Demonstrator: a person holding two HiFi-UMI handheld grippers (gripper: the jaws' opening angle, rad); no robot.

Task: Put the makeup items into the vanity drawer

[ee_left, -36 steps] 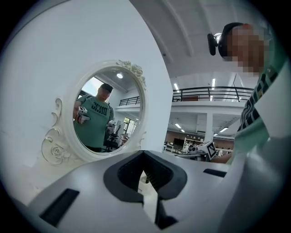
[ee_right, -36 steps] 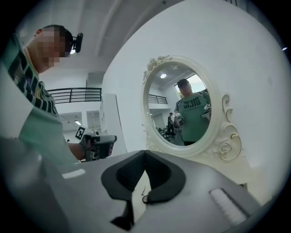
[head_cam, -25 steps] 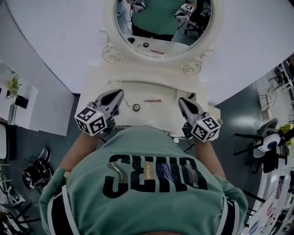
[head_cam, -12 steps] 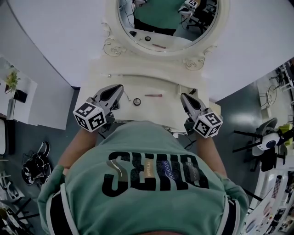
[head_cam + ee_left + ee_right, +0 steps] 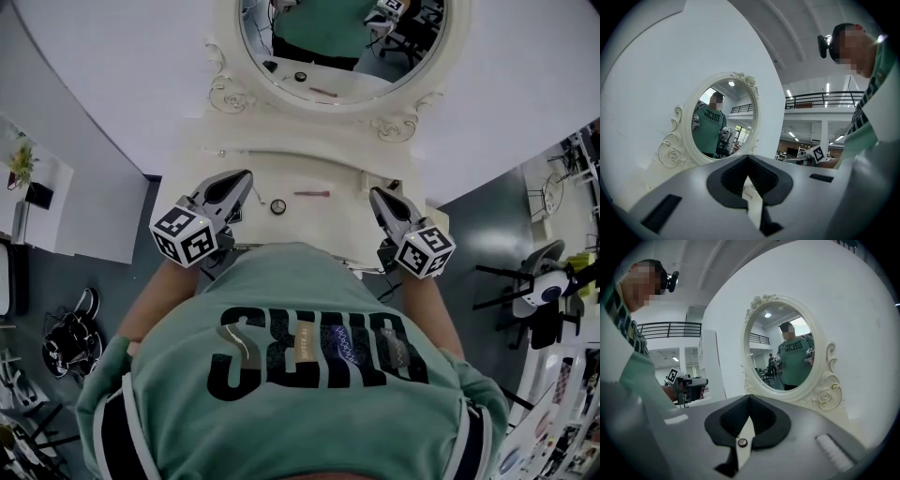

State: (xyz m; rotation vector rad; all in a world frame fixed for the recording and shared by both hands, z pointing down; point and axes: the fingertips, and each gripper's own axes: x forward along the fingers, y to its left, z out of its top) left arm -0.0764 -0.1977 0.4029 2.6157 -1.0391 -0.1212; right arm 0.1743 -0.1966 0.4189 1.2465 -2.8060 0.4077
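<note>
The head view is taken from above the person, steeply downward past the green shirt [image 5: 300,375], onto the vanity top [image 5: 309,173] and the mirror [image 5: 342,47]. The two gripper views are taken low and roughly level, from just behind the jaws of the left gripper [image 5: 749,161] and the right gripper [image 5: 749,401], and are aimed at the mirror and wall. The mirror is shared by all three views, and the other gripper is caught at the side of each gripper view.
</note>
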